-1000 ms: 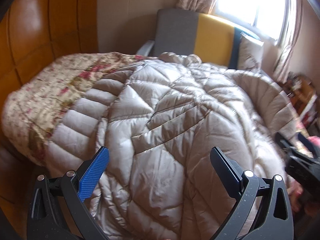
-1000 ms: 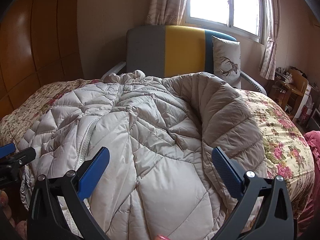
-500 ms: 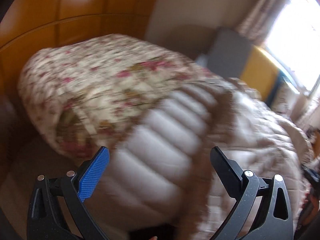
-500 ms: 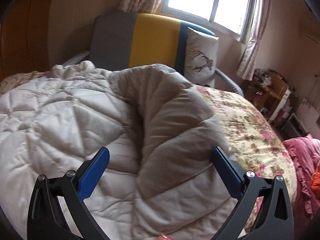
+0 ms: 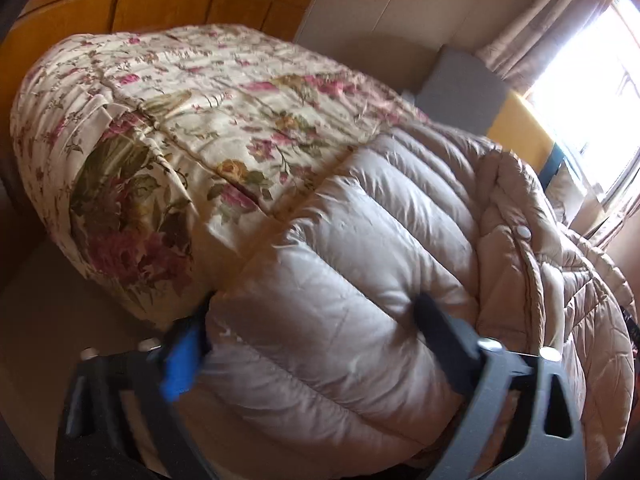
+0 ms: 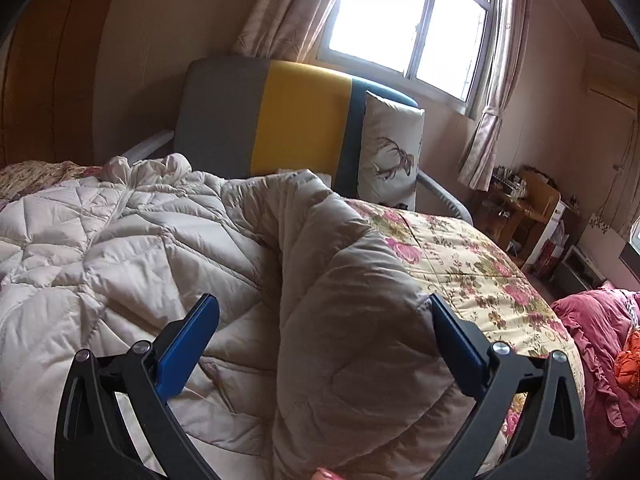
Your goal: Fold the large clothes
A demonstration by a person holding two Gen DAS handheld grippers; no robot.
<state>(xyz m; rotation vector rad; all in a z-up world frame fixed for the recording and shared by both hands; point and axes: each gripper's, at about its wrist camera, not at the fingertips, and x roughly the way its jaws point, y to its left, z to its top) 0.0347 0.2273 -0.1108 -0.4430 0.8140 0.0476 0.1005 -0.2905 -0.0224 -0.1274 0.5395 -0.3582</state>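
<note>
Your two grippers sit spread wide over the puffy coat on the bed.

Your left gripper [image 5: 316,332] has its fingers parted around the coat's [image 5: 360,280] ribbed sleeve at the near left corner of the bed; the fingers are blurred, so you cannot tell if the pads press the fabric. The sleeve lies on the floral bedspread [image 5: 208,120], which runs far and left toward the wood panelling [image 5: 120,4]. Your right gripper [image 6: 320,336] is also wide apart, with a folded-over flap of the coat [image 6: 352,320] bulging up between its fingers; nothing is pinched. The coat's quilted body spreads left of that flap, and bedspread [image 6: 472,264] shows to its right. At the far end stands a grey and yellow headboard [image 6: 296,120] with a deer pillow [image 6: 392,152] beside it, under the window [image 6: 412,20].
</note>
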